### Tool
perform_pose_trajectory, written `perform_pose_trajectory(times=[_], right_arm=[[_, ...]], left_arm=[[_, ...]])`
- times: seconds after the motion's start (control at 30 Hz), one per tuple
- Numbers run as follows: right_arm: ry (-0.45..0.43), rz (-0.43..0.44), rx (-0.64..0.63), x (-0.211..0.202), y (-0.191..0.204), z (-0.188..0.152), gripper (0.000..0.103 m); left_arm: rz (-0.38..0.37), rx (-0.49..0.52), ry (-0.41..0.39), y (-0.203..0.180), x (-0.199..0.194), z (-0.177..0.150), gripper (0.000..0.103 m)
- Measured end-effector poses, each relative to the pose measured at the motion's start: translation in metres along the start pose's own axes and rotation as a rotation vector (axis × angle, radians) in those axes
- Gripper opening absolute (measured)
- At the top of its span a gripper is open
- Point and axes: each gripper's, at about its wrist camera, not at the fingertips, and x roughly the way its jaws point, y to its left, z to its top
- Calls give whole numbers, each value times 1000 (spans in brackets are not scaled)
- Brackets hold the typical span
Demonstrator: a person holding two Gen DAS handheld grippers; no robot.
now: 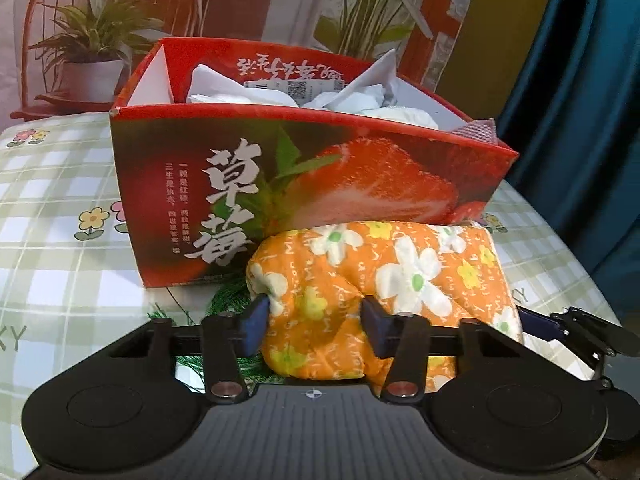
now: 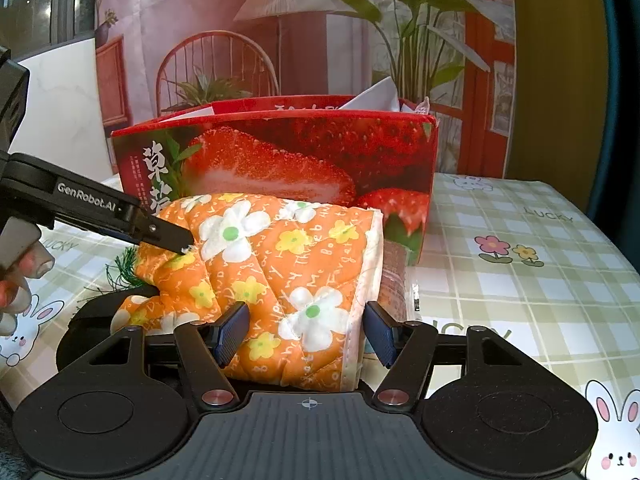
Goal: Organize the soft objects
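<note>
While level (right), both grippers (image 1: 316, 320) (image 2: 306, 336) on cushion (image 2: 280, 264)

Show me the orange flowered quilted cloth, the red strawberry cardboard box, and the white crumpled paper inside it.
Orange flowered quilted cloth (image 2: 280, 256): right wrist view, top face.
Red strawberry cardboard box (image 1: 360, 184): left wrist view, front wall.
White crumpled paper (image 1: 224, 88): left wrist view, left sheet.

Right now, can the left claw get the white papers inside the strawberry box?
Probably not yet. The left claw is pinching the orange flowery quilt, and the strawberry box wall stands in front of the white papers.
</note>
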Motion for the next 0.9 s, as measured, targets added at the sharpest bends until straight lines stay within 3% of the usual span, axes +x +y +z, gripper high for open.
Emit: perform_pose_trajectory(times=[0.13, 0.37, 0.9], right_arm=[[1, 0, -1, 0, 1, 0, 60], [6, 2, -6, 0, 1, 0, 60], [-22, 4, 21, -10, -2, 6, 58]], left_arm=[[1, -5, -11, -2, -6, -6, 40], [44, 24, -28, -11, -17, -15, 40], [24, -1, -52, -13, -39, -29, 38]])
